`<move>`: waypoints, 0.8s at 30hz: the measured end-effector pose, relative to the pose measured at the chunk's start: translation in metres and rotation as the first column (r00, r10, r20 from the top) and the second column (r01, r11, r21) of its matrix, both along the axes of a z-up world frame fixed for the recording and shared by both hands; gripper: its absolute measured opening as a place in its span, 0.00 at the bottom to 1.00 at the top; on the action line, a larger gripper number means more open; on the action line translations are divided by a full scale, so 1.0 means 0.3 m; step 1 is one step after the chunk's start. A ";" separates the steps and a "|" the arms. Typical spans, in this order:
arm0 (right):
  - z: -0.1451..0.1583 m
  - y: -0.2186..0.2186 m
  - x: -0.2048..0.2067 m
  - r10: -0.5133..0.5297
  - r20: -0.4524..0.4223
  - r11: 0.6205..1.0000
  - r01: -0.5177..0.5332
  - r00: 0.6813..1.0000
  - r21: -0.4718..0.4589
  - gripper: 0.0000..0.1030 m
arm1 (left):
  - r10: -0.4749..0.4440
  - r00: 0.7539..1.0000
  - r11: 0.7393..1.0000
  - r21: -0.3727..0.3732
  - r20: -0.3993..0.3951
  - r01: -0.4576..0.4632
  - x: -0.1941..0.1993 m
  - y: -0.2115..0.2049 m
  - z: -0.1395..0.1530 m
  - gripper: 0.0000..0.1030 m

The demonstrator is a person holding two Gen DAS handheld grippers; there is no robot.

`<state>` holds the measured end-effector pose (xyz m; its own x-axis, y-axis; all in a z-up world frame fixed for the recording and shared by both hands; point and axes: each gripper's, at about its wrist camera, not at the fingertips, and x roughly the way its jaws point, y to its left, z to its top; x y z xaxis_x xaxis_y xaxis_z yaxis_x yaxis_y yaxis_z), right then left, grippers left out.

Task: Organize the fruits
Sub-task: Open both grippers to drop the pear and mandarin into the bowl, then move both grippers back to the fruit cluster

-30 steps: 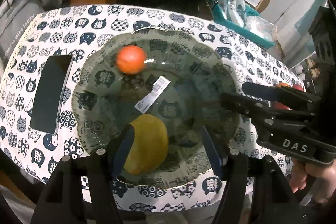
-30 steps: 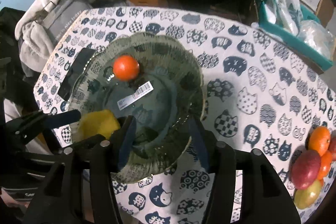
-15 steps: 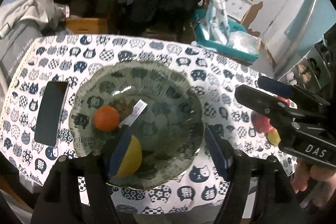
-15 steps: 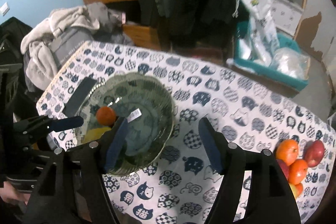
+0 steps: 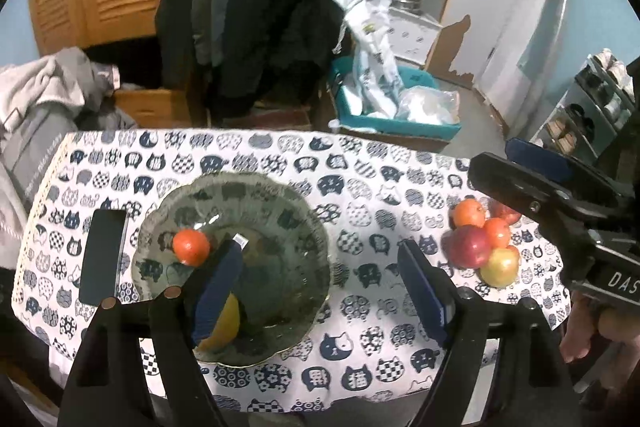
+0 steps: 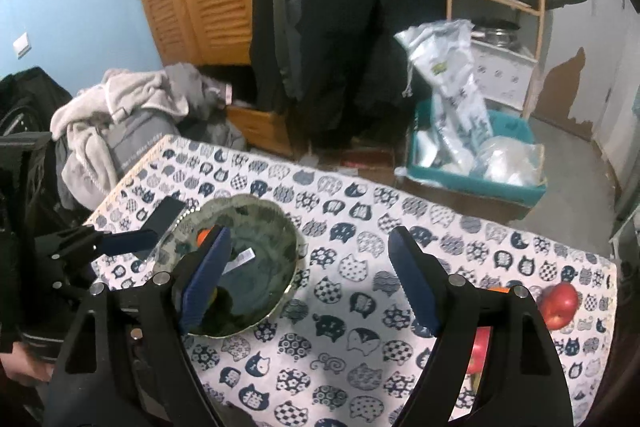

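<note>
Tablecloth [image 5: 360,155]: orange [image 5: 191,247], mango [image 5: 224,323] in bowl [image 5: 312,227]

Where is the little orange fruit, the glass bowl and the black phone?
orange fruit [image 5: 191,247], left wrist view, its middle.
glass bowl [image 5: 296,203], left wrist view, far right rim.
black phone [image 5: 102,257], left wrist view, screen centre.

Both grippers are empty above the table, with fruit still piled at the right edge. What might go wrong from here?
The fruit pile sits close to the table's right edge; a nudge from the right gripper might roll one off. The glass bowl looks shallow, so the orange may roll when fruit is added.
</note>
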<state>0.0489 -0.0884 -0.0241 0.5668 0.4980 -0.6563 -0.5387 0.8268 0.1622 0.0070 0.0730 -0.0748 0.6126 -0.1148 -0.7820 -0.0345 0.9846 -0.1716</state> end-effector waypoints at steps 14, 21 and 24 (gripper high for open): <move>0.071 -0.242 -0.037 -0.104 0.041 0.993 0.102 0.994 0.055 0.78 | -0.082 0.992 0.994 0.074 0.092 0.076 -0.020 -0.173 0.119 0.84; 0.063 -0.376 -0.047 -0.165 0.050 0.986 0.163 0.985 0.047 0.78 | -0.127 0.987 0.986 0.126 0.099 0.114 -0.013 -0.275 0.140 0.84; 0.057 -0.428 -0.056 -0.190 0.054 0.981 0.188 0.980 0.043 0.78 | -0.141 0.985 0.981 0.148 0.094 0.127 -0.007 -0.318 0.140 0.84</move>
<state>0.0322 -0.2169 -0.0068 0.6897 0.4015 -0.6026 -0.3823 0.9087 0.1679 0.0049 -0.0225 -0.0327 0.6777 -0.0945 -0.7293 0.1101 0.9936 -0.0265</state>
